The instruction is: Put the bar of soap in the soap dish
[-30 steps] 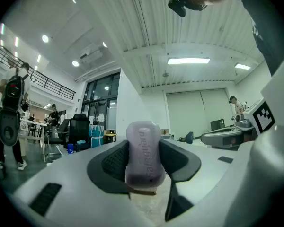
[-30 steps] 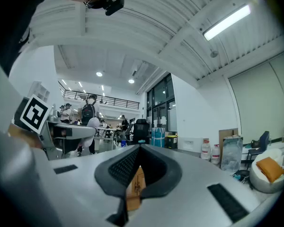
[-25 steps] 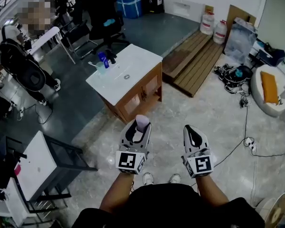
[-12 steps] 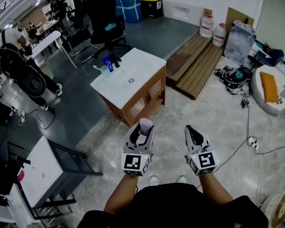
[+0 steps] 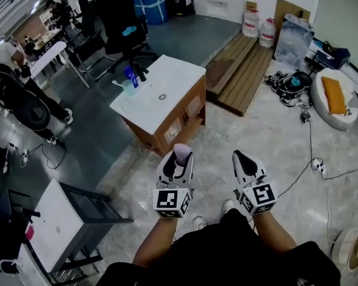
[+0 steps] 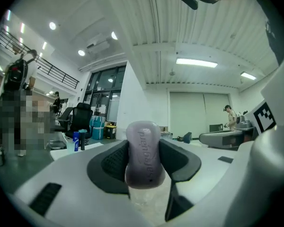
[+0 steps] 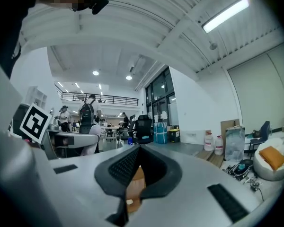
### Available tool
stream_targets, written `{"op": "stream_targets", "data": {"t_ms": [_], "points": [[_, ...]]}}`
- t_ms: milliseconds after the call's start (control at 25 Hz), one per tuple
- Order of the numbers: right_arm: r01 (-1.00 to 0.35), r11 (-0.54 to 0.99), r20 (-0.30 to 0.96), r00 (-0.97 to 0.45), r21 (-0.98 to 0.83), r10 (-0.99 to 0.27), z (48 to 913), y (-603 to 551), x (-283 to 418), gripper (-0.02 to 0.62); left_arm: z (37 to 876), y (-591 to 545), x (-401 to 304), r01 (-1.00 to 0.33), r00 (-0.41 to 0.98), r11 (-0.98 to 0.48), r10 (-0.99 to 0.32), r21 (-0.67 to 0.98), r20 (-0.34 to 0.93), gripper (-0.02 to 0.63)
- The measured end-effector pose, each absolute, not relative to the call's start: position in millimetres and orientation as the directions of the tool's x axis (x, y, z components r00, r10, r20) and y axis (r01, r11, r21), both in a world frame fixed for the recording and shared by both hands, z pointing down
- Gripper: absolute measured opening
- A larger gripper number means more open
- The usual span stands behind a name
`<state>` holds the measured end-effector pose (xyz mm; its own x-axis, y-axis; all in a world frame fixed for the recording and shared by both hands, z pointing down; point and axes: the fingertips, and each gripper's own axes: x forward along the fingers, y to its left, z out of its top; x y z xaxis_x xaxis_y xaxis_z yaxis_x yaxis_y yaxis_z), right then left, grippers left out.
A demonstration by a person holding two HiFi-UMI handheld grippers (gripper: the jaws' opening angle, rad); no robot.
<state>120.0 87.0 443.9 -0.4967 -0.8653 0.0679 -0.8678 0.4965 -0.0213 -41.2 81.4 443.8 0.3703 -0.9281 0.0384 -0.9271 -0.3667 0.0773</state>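
Observation:
My left gripper (image 5: 180, 159) is shut on a lilac bar of soap (image 5: 181, 153), which stands on end between the dark pads. In the left gripper view the soap (image 6: 143, 152) fills the middle, with raised lettering on its face. My right gripper (image 5: 241, 157) is held level beside it, shut with nothing in it; its pads (image 7: 128, 162) meet at the tip. Both are held in the air over the floor, well short of a wooden cabinet with a white top (image 5: 173, 76). A small round thing (image 5: 161, 97) lies on that top; I cannot tell what it is.
A blue bottle (image 5: 130, 74) and a clear cup (image 5: 127, 86) stand at the far left of the white top. Black chairs (image 5: 119, 16) are behind it, a wooden platform (image 5: 241, 70) to the right. Cables (image 5: 313, 159) cross the floor on the right, and a white side table (image 5: 51, 225) stands at the near left.
Both grippers have drifted slightly right and down in the head view, the soap still gripped in the left one. The head view has shifted a little; the cabinet stays ahead.

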Motion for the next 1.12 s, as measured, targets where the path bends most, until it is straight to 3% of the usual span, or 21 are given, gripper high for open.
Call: {"op": "stream_targets", "data": {"t_ms": [400,1120], "points": [[-0.842,0.54,0.02,-0.54,-0.01,-0.842,441.6,26.8,113.5,0.017,430.3,11.7,-23.4,-0.932,0.362,-0.36,-0.931,0.049,0.038,0.215],[-0.74,0.67,0.023,-0.672,-0.061,-0.74,445.2,-150.5,156.0,0.017,436.0,-116.3,-20.5,-0.985,0.171,-0.171,-0.983,0.01,0.069,0.215]]}}
